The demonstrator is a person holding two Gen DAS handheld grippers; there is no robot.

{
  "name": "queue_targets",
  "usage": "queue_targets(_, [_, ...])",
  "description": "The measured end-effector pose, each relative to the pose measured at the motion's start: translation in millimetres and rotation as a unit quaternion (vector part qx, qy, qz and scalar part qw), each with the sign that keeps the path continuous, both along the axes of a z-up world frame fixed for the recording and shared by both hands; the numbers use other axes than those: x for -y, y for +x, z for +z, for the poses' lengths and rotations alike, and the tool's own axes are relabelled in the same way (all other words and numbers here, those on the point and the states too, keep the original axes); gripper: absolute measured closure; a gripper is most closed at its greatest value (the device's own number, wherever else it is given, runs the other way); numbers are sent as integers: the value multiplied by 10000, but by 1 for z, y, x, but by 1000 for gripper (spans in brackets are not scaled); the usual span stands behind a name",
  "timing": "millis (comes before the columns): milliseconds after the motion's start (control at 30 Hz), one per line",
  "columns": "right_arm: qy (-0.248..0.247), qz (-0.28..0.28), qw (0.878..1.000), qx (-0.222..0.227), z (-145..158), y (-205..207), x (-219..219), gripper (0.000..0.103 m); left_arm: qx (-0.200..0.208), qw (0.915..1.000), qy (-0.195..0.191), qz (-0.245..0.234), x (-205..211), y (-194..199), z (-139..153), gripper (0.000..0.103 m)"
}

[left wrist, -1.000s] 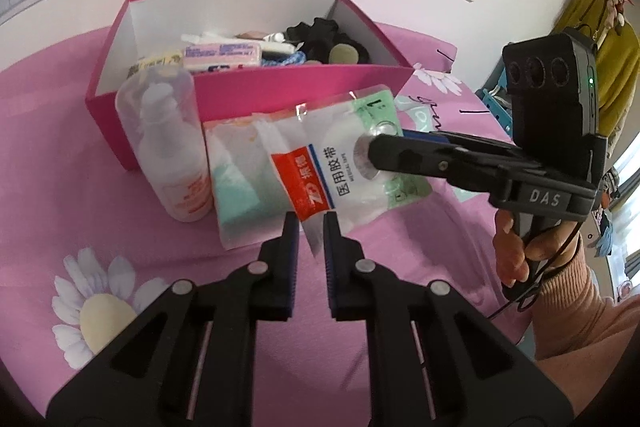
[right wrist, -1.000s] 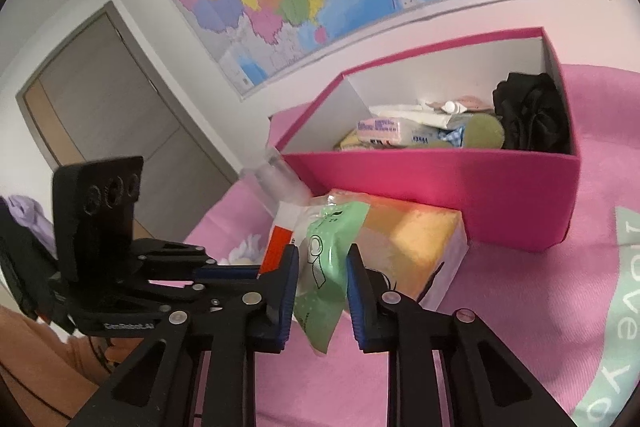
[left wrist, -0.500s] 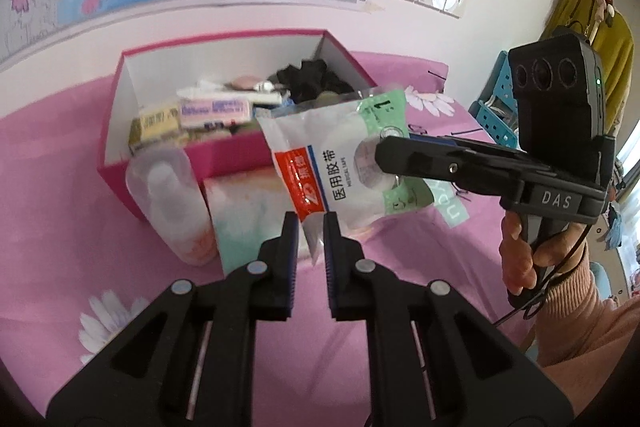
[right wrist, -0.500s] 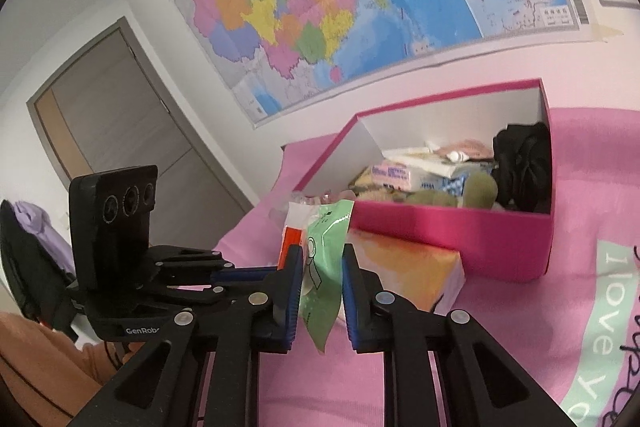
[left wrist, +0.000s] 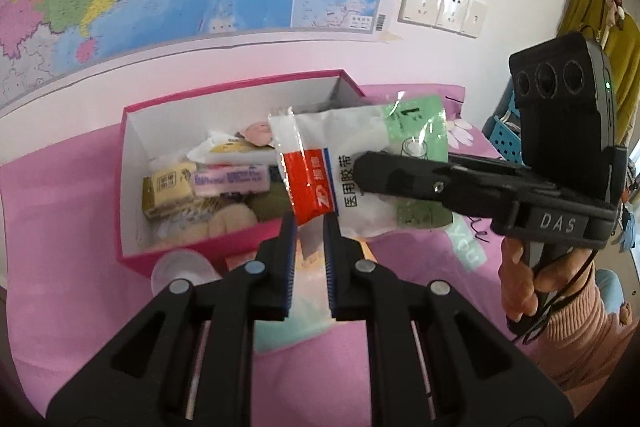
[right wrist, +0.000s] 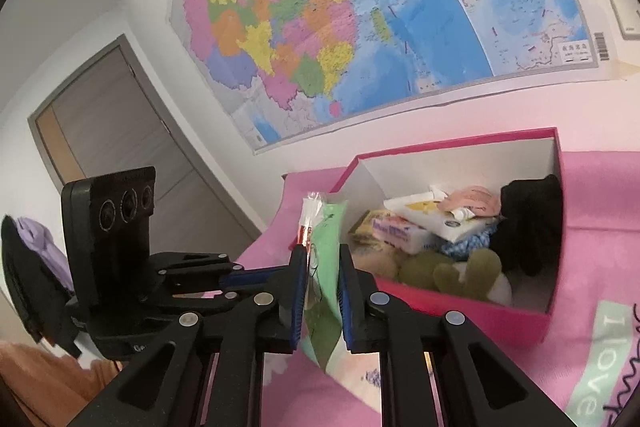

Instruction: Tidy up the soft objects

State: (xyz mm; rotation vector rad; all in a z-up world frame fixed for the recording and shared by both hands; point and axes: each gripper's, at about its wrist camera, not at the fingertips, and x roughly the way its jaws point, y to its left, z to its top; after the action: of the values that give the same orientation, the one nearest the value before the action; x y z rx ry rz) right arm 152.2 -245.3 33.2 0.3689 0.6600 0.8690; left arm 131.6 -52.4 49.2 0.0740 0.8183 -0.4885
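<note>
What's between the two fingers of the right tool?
The plastic packet of medical tape, clamped edge-on in the right tool; the right wrist view shows it, with the pink box beyond.

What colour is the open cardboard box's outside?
Magenta pink outside, white inside; the open cardboard box shows best in the right wrist view.

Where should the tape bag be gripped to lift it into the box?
By its flat edges, from either side: the bag is thin and floppy. The right gripper pinches its green end, the left gripper its red corner.
</note>
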Motion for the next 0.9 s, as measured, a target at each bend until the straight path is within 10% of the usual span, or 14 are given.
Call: queue_targets(900, [-74, -353, 9969, -704, -25, 103, -18, 88, -591, 9936, 448, 850, -2, 98, -19, 90])
